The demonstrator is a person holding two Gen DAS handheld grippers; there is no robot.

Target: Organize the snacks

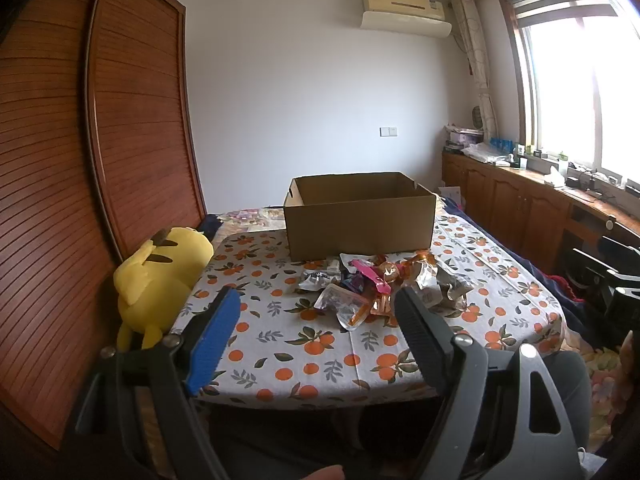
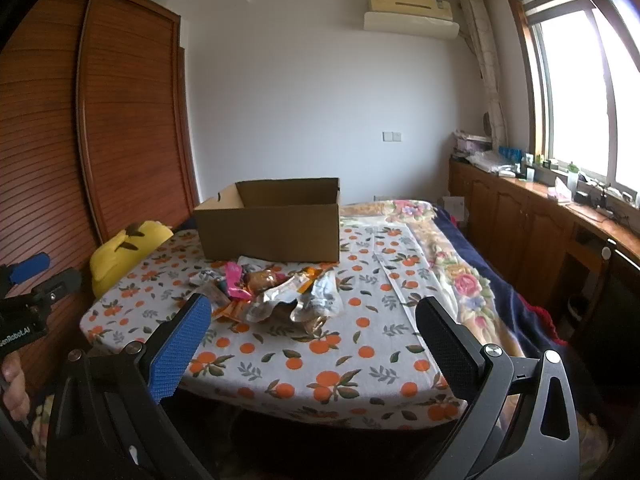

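Snacks (image 1: 372,284) heaped before cardboard box (image 1: 360,224)

White walls, a slatted wooden wardrobe (image 1: 132,120) on the left, bright window (image 1: 580,92) on the right.

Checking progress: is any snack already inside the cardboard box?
Cannot tell: the cardboard box hides its floor, while the snack packets lie piled before it.

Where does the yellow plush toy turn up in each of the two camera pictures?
Left wrist view: the yellow plush toy lies at left centre, off the table's left edge, against the wooden wardrobe.
Right wrist view: the toy sits at far left, partly hidden behind the table corner.
Shared landmark: the open cardboard box on the table.
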